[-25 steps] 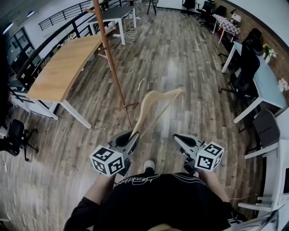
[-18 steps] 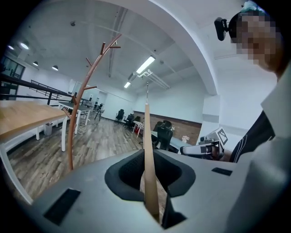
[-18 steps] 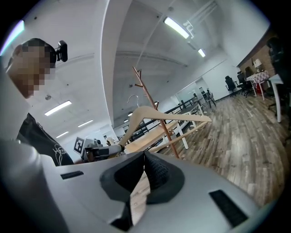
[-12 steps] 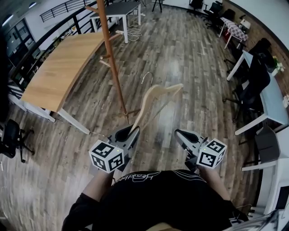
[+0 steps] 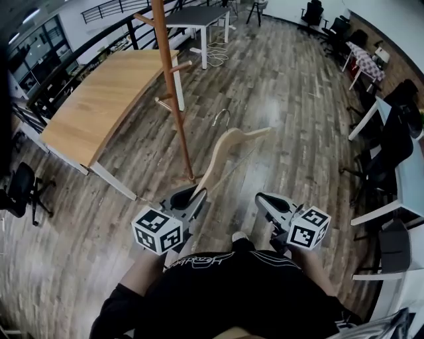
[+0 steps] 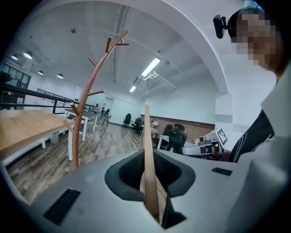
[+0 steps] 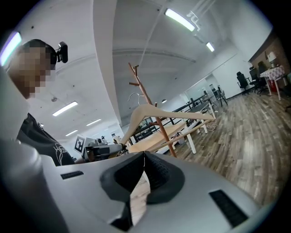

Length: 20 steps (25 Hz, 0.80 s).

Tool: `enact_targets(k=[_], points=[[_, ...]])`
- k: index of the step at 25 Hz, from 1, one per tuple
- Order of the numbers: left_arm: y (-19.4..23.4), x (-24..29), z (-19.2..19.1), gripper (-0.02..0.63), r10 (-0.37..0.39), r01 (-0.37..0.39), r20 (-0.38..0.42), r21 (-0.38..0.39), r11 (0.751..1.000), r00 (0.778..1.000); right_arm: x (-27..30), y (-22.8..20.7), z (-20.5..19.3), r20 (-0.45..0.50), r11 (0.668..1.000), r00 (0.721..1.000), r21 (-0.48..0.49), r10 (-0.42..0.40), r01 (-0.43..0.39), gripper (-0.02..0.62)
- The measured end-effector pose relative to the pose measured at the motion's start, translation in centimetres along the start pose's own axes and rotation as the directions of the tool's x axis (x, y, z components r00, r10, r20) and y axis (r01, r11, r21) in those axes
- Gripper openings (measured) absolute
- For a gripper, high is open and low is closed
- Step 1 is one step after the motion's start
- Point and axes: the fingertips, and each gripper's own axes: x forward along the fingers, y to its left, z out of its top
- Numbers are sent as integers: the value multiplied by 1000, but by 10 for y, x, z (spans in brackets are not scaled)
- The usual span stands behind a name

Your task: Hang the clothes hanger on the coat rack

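Observation:
A pale wooden clothes hanger [image 5: 228, 149] with a metal hook [image 5: 220, 118] sticks up and forward from my left gripper [image 5: 194, 196], which is shut on the hanger's lower arm end. In the left gripper view the hanger [image 6: 148, 150] stands edge-on between the jaws. The brown coat rack [image 5: 173, 86] with short pegs rises just left of the hanger, apart from it; the coat rack [image 6: 86, 104] is also ahead and left in the left gripper view. My right gripper [image 5: 264, 200] is shut with nothing in it, right of the hanger. In the right gripper view the hanger [image 7: 154, 111] hangs before the rack [image 7: 145, 98].
A long wooden table [image 5: 99, 99] stands left of the rack, with a white desk [image 5: 199, 16] behind it. Office chairs and desks [image 5: 391, 152] line the right side. A black chair [image 5: 20, 189] sits at far left. Wood floor lies ahead.
The person has walked forward: the coat rack and table have come nearer and shifted in the head view. Both grippers keep their pose, and the hanger stays in the left one.

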Motion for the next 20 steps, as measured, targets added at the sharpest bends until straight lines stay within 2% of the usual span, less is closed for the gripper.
enact_targets(k=[8,16,20], points=[[33,60,30,52,144,-144,24,-9,990,989,39,-81,53,-53,989,987,0,150,-150,40],[50,113,45,52,289,-287,42,-50,957,956,59,-142,96,-94,957,953,-11,286,-289,40],[51,125,57,53,347,-344,59,-52,937,936,60,-164,109,-93,946,943,-12,321,-323,40]])
